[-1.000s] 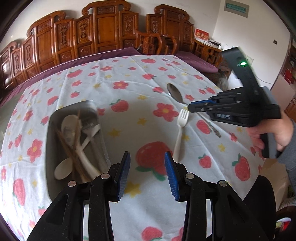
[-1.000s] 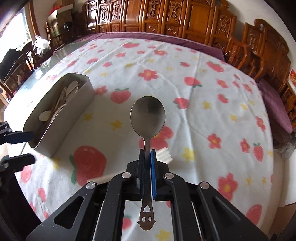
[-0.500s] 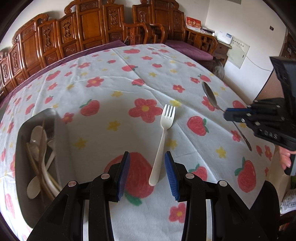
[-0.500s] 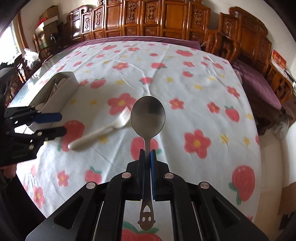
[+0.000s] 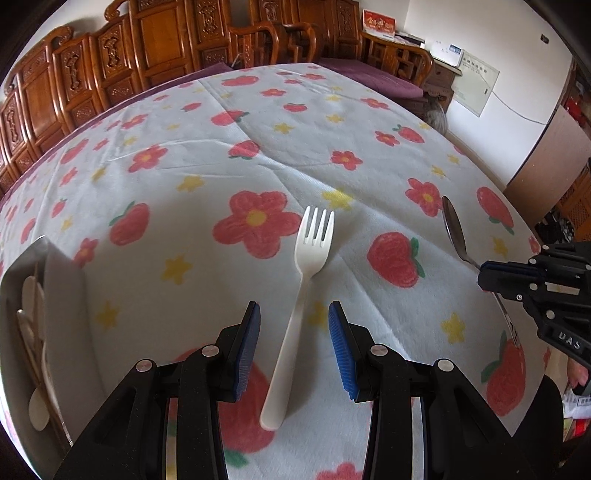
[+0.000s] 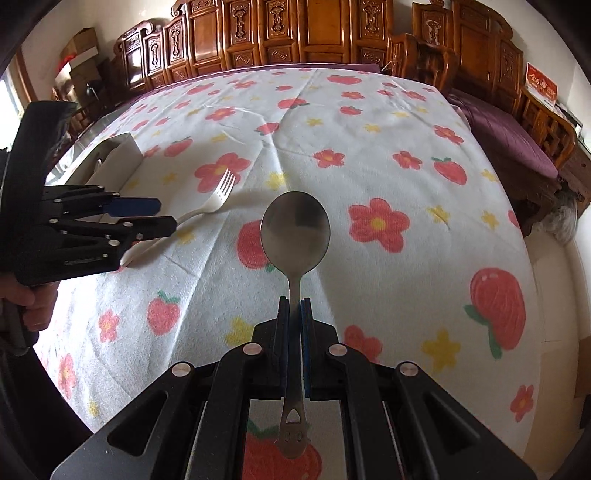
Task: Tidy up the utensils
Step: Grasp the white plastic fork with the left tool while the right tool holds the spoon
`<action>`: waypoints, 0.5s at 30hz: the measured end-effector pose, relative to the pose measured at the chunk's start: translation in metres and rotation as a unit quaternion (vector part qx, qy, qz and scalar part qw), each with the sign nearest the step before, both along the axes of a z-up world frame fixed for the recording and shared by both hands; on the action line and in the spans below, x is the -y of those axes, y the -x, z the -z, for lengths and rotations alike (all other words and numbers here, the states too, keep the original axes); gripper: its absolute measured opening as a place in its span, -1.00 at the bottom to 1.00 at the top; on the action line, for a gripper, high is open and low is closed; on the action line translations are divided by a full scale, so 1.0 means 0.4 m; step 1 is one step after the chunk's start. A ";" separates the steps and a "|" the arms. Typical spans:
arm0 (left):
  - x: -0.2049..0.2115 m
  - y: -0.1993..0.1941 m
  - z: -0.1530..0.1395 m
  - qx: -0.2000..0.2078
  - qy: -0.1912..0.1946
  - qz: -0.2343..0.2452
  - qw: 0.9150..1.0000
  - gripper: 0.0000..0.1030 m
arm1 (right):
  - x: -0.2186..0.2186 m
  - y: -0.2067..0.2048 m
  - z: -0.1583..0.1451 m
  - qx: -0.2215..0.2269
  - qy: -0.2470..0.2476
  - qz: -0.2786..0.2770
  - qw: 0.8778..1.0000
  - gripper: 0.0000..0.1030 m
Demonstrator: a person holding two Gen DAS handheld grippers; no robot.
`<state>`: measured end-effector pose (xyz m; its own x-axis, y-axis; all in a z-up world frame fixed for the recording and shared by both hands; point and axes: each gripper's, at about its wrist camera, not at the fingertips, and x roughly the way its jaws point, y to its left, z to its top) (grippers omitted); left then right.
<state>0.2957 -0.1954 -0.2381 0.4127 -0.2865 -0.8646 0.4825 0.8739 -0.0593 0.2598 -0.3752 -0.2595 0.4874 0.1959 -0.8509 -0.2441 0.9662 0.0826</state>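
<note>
Your left gripper [image 5: 293, 334] half open, straddling white fork [image 5: 299, 306] handle near tablecloth [image 5: 258, 122] front edge, ready to pinch. Right gripper [image 6: 294, 317] clamped on steel spoon [image 6: 294, 236] neck, bowl forward, clear for tray [image 5: 70, 317] at left edge.

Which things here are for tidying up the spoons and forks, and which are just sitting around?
For the job:
- white fork, lying on the tablecloth
- metal spoon, held in the right claw
- left claw, open over the fork
- gray bin, holding utensils

Just sitting around:
- wooden chairs
- flowered tablecloth
</note>
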 end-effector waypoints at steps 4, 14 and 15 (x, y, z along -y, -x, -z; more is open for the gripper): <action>0.019 -0.013 0.015 -0.006 -0.005 0.001 1.000 -0.29 | 0.006 -0.001 0.001 0.001 -0.008 0.006 1.000 -0.86; 0.028 -0.014 0.029 -0.010 -0.023 0.007 1.000 -0.87 | 0.010 0.003 -0.011 0.006 -0.015 0.004 1.000 -0.85; 0.026 -0.012 0.028 -0.012 -0.022 0.006 1.000 -0.88 | 0.009 0.003 -0.015 0.007 -0.015 0.004 1.000 -0.85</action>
